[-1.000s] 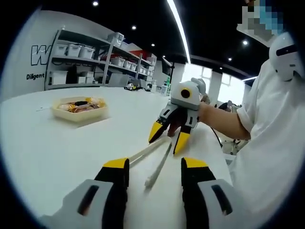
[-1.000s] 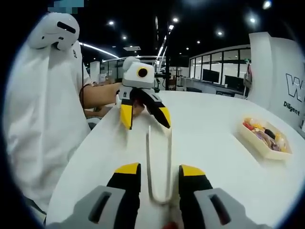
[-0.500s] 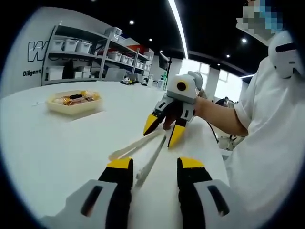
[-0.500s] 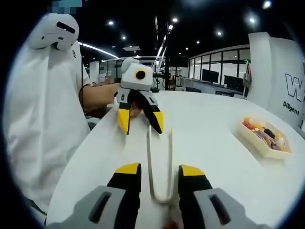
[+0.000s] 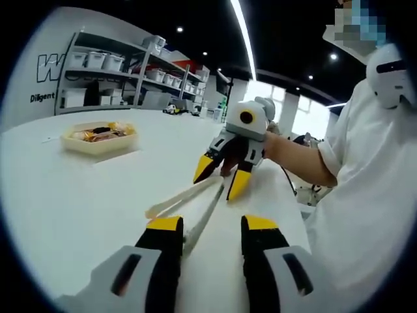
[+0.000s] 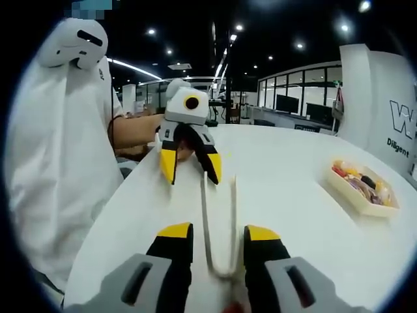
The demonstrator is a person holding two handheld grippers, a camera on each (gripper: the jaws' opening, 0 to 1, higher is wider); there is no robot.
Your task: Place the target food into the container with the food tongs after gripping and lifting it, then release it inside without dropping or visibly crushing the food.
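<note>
Left gripper view looks across a round white desk [image 5: 71,195] at the right gripper [image 5: 218,177], whose yellow-tipped jaws stand apart over the hinged end of the pale food tongs [image 5: 189,202]. The tongs lie flat on the desk near the edge by the person [image 5: 371,189], their tips pointing toward the left gripper [image 5: 210,225], whose own jaws are spread with nothing between them. A shallow cream tray [image 5: 99,138] of mixed food [image 5: 98,134] sits well apart from the tongs toward the far side of the desk, before metal shelves [image 5: 111,78] of bins. Nothing lies between tongs and tray.

In the right gripper view the tongs [image 6: 218,228] run from the bend between that gripper's own parted jaws out to the left gripper [image 6: 191,171], also open, above their tips. The tray [image 6: 362,188] is near the desk's [image 6: 293,195] right edge.

Compared with a second ago, the tongs' tips have lifted and swung slightly toward the tray side, and the left gripper has edged closer to them
</note>
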